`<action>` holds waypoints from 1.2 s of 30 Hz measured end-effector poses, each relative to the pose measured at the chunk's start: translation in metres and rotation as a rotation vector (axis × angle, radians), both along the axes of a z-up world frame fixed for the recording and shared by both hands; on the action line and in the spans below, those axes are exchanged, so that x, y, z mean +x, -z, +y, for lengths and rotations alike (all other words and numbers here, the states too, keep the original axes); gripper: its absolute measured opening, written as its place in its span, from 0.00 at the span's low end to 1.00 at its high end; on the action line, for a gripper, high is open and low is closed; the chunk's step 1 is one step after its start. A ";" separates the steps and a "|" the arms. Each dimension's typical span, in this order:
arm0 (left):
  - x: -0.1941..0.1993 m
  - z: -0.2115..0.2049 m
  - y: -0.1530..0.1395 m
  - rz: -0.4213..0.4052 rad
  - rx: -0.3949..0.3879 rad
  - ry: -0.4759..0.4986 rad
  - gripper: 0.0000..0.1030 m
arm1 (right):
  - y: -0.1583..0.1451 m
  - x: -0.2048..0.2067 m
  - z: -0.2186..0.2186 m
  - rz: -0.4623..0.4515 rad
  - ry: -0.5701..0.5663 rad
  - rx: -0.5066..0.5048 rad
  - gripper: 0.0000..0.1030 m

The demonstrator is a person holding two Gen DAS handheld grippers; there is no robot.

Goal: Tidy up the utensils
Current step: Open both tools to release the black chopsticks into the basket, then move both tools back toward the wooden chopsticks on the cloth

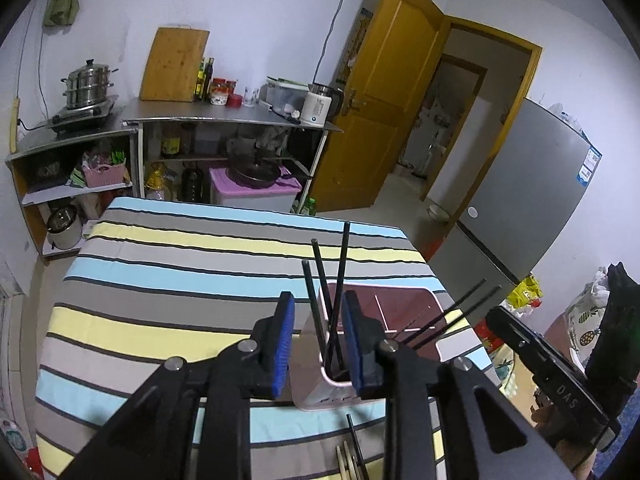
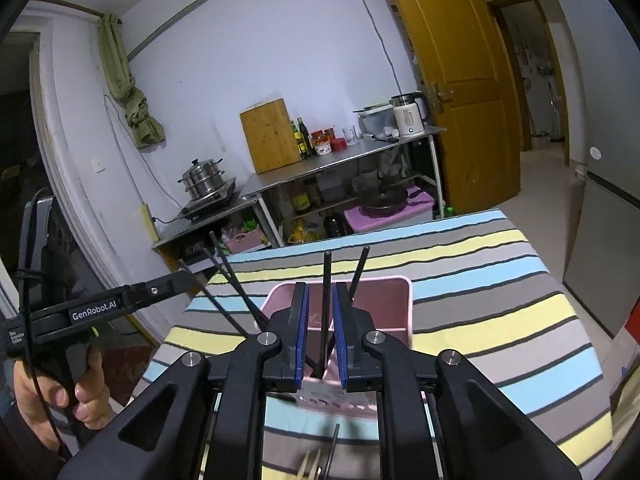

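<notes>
I am holding my left gripper [image 1: 318, 334] a little open around black chopsticks [image 1: 330, 300] standing in the pink holder [image 1: 320, 394] on the striped table [image 1: 160, 280]. My right gripper [image 2: 320, 332] is a little open around one too.

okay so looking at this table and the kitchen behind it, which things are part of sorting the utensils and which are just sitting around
Part of the job:
- pink utensil holder
- black chopsticks standing in it
- loose utensils on the striped tablecloth
- left claw, right claw

Just sitting around:
- cutting board
- steamer pot
- kettle
- sauce bottles
- fridge
</notes>
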State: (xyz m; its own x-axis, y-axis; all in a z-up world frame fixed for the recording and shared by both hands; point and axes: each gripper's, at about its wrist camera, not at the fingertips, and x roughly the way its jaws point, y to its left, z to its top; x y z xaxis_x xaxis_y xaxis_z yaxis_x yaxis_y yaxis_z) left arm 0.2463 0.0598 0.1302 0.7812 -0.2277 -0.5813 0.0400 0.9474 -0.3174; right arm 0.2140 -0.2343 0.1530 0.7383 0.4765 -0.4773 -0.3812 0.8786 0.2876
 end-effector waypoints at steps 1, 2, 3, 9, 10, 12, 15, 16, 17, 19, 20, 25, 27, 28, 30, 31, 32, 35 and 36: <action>-0.004 0.000 -0.001 -0.004 -0.001 -0.001 0.25 | -0.001 -0.005 -0.003 -0.002 0.001 0.001 0.12; -0.010 0.000 0.000 -0.008 0.002 -0.002 0.25 | -0.001 -0.010 -0.005 -0.002 0.001 0.003 0.12; -0.017 -0.001 0.000 -0.014 0.008 -0.002 0.25 | -0.001 -0.014 -0.006 -0.002 -0.001 0.003 0.12; -0.054 -0.012 0.009 -0.028 0.035 0.005 0.25 | 0.007 -0.044 -0.016 0.008 -0.011 -0.011 0.12; -0.059 -0.014 0.012 -0.028 0.038 0.006 0.25 | 0.009 -0.049 -0.018 0.009 -0.012 -0.013 0.12; -0.071 -0.018 0.017 -0.028 0.042 0.010 0.25 | 0.014 -0.061 -0.021 0.012 -0.017 -0.018 0.12; -0.087 -0.024 0.025 -0.027 0.051 0.017 0.25 | 0.020 -0.078 -0.023 0.010 -0.023 -0.039 0.12; -0.093 -0.026 0.027 -0.027 0.054 0.020 0.25 | 0.023 -0.084 -0.024 0.008 -0.026 -0.045 0.12; -0.099 -0.028 0.030 -0.027 0.057 0.023 0.25 | 0.025 -0.089 -0.023 0.009 -0.028 -0.049 0.12; -0.108 -0.031 0.035 -0.028 0.063 0.026 0.25 | 0.030 -0.096 -0.024 0.012 -0.030 -0.058 0.12; -0.114 -0.033 0.038 -0.027 0.063 0.027 0.25 | 0.033 -0.100 -0.024 0.015 -0.031 -0.062 0.12; -0.135 -0.041 0.055 -0.012 0.066 0.033 0.25 | 0.050 -0.118 -0.027 0.045 -0.043 -0.063 0.12; -0.142 -0.043 0.063 -0.002 0.067 0.036 0.25 | 0.056 -0.122 -0.028 0.059 -0.045 -0.067 0.12; -0.144 -0.043 0.066 0.004 0.064 0.035 0.25 | 0.059 -0.124 -0.029 0.065 -0.046 -0.069 0.12; -0.149 -0.043 0.073 0.015 0.058 0.036 0.25 | 0.066 -0.129 -0.030 0.082 -0.046 -0.075 0.12; -0.151 -0.043 0.076 0.021 0.059 0.035 0.25 | 0.071 -0.132 -0.031 0.089 -0.045 -0.078 0.12; -0.153 -0.043 0.079 0.025 0.060 0.035 0.25 | 0.074 -0.133 -0.032 0.097 -0.044 -0.079 0.12; -0.159 -0.045 0.088 0.037 0.057 0.037 0.25 | 0.082 -0.137 -0.034 0.117 -0.039 -0.081 0.12; -0.160 -0.045 0.090 0.041 0.058 0.038 0.25 | 0.085 -0.138 -0.034 0.122 -0.038 -0.083 0.12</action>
